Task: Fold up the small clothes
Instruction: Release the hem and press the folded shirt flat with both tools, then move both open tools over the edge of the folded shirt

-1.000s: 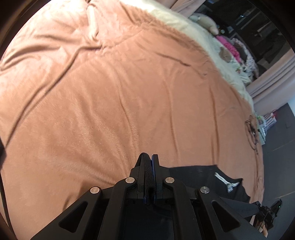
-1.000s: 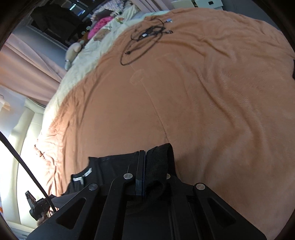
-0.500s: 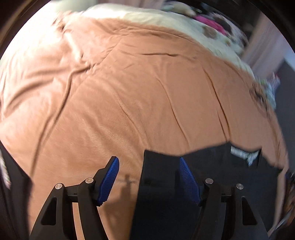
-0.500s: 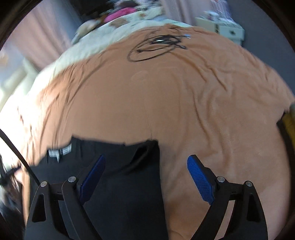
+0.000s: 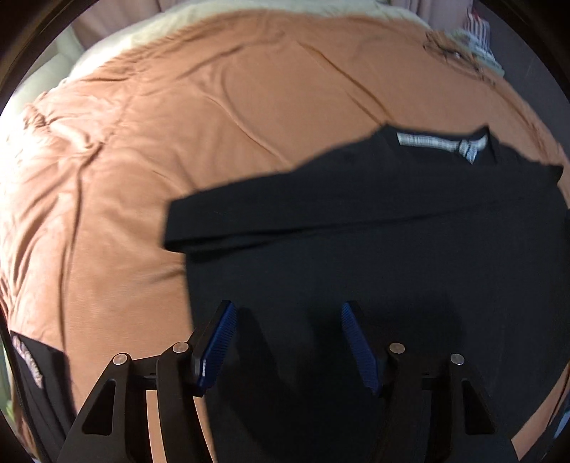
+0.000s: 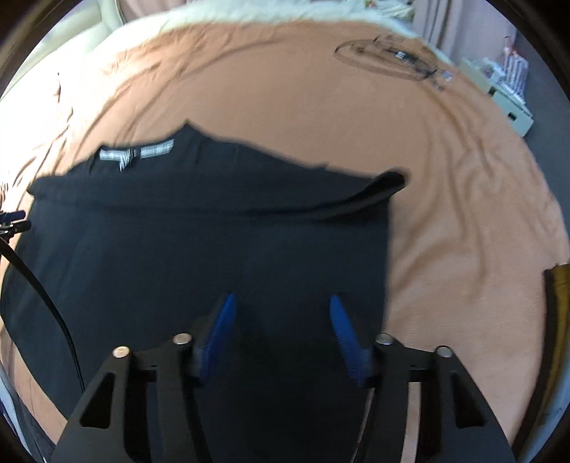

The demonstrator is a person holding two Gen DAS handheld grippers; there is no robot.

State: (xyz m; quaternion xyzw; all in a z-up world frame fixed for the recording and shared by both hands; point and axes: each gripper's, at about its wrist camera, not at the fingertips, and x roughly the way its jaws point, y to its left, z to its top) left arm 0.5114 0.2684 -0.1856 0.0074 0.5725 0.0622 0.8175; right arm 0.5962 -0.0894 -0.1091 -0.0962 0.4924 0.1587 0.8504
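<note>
One black T-shirt [image 5: 374,220] is lying on one bed, which is wearing one orange-brown bedspread [image 5: 221,117] with one cream blanket [image 6: 270,12] beyond it. One plaid neck label [image 5: 438,142] is showing inside the T-shirt's collar. Two grippers are hanging over it: one left gripper [image 5: 288,342] and one right gripper [image 6: 281,334], each showing two blue fingertips [image 5: 217,345], four altogether, and both are closing with nothing gripped between them. One tangle of dark cable [image 6: 392,57] is sitting near the far edge of the bedspread. One second dark garment with a printed patch [image 5: 32,367] is peeking in at the left view's edge.
</note>
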